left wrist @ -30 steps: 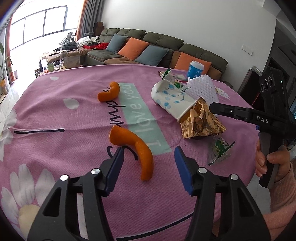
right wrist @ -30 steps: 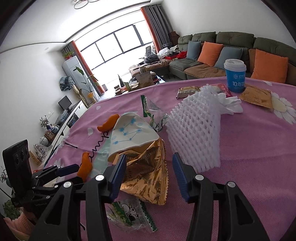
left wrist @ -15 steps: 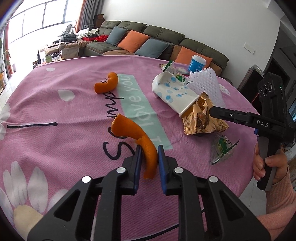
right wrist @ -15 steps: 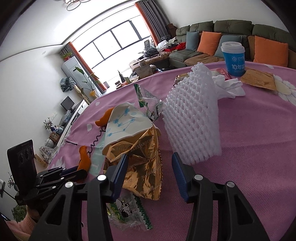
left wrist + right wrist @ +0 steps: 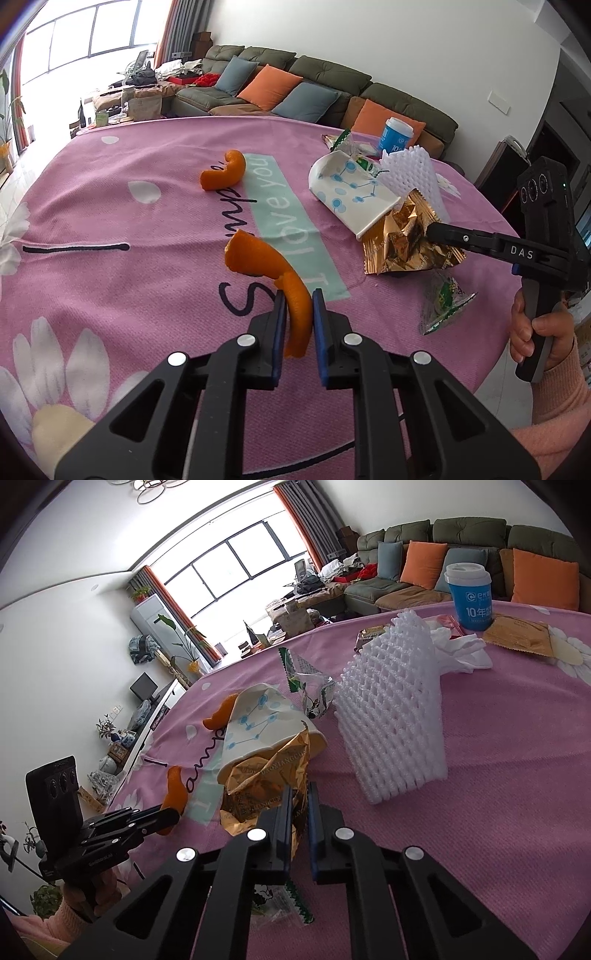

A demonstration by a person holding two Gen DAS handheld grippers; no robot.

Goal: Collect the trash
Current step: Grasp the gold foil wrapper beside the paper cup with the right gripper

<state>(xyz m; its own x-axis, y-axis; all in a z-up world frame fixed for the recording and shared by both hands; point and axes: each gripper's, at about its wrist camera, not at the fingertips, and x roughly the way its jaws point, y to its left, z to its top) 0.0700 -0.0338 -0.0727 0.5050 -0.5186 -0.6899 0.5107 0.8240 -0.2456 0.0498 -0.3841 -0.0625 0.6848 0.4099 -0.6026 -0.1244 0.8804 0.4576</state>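
My left gripper (image 5: 297, 306) is shut on the near end of a long curved orange peel (image 5: 264, 262) on the pink tablecloth (image 5: 110, 221). My right gripper (image 5: 298, 797) is shut on the edge of a crumpled gold snack wrapper (image 5: 266, 779), which also shows in the left wrist view (image 5: 402, 240). A squashed white paper cup with blue dots (image 5: 258, 727) lies against the wrapper. A second orange peel (image 5: 225, 171) lies farther back. A white foam fruit net (image 5: 395, 720) stands to the right of the wrapper.
A clear green-printed wrapper (image 5: 443, 302) lies near the table's right edge, under my right gripper (image 5: 284, 904). Another green wrapper (image 5: 310, 690), a white tissue (image 5: 461, 650), a brown packet (image 5: 521, 635) and an upright blue cup (image 5: 471, 596) sit farther back. A sofa stands behind the table.
My left gripper closed on the long orange peel. My right gripper moved forward and closed on the gold wrapper.
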